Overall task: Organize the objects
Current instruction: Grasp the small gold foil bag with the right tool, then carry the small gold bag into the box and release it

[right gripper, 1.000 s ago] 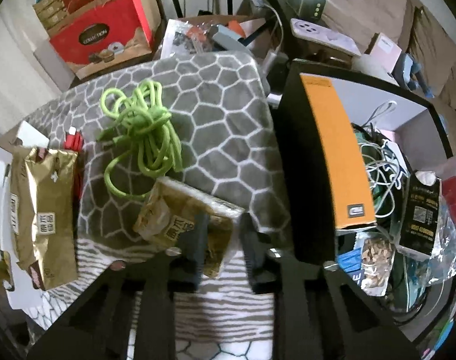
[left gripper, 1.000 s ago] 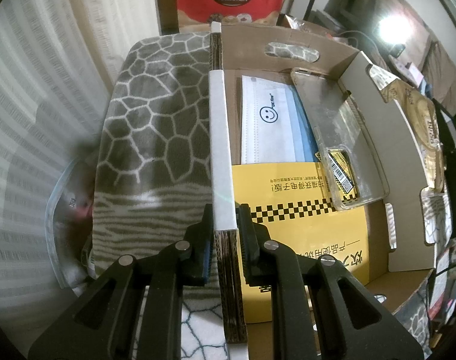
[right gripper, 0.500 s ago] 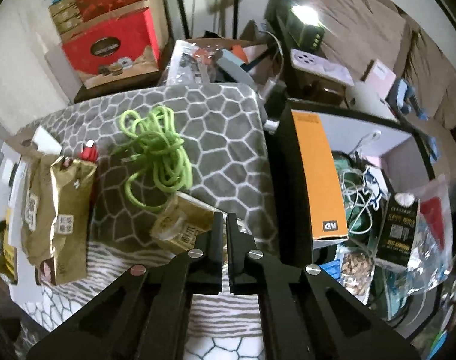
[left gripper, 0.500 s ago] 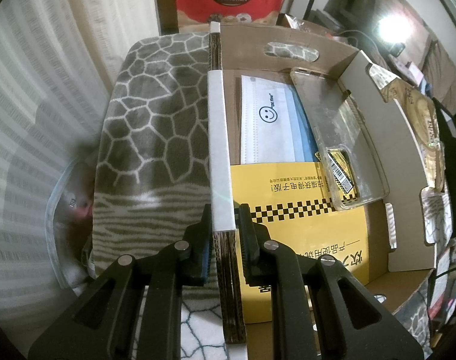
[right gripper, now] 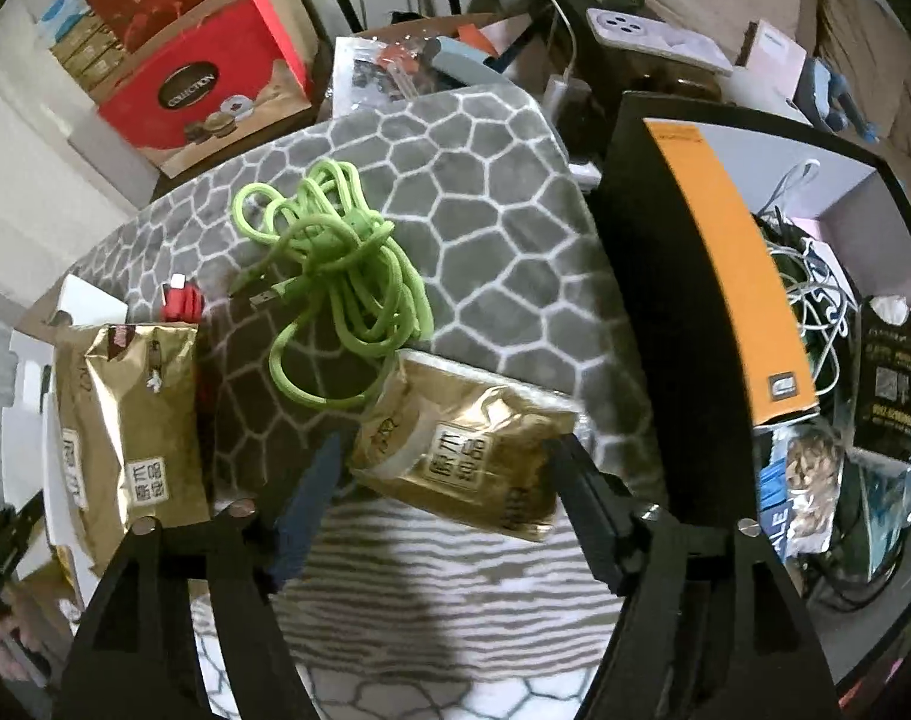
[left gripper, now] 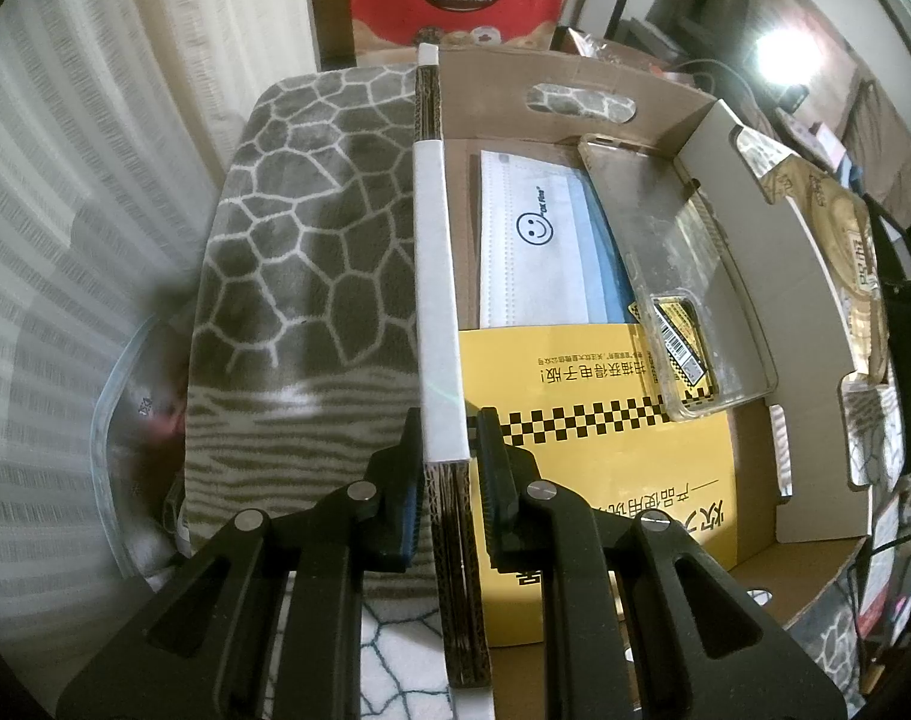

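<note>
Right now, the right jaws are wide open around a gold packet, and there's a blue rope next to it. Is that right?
Almost. The rope is bright green, not blue, as the right wrist view shows. The right gripper does have its jaws wide open around the gold packet.

A lived-in home, likely a living room used for sorting odds and ends. A soft grey blanket point(right gripper: 485, 210) with a honeycomb pattern covers the surface where things lie. Gift boxes point(right gripper: 203, 90) printed "COLLECTION" are stacked against a pale wall, and a curtain point(left gripper: 65, 180) hangs at one side. Household clutter shows it too: a green cable point(right gripper: 335, 276), gold snack pouches point(right gripper: 461, 456), a power strip point(right gripper: 659, 39), tangled white cords point(right gripper: 815, 300), and a cardboard box point(left gripper: 749, 192) holding face masks point(left gripper: 533, 246)
</note>
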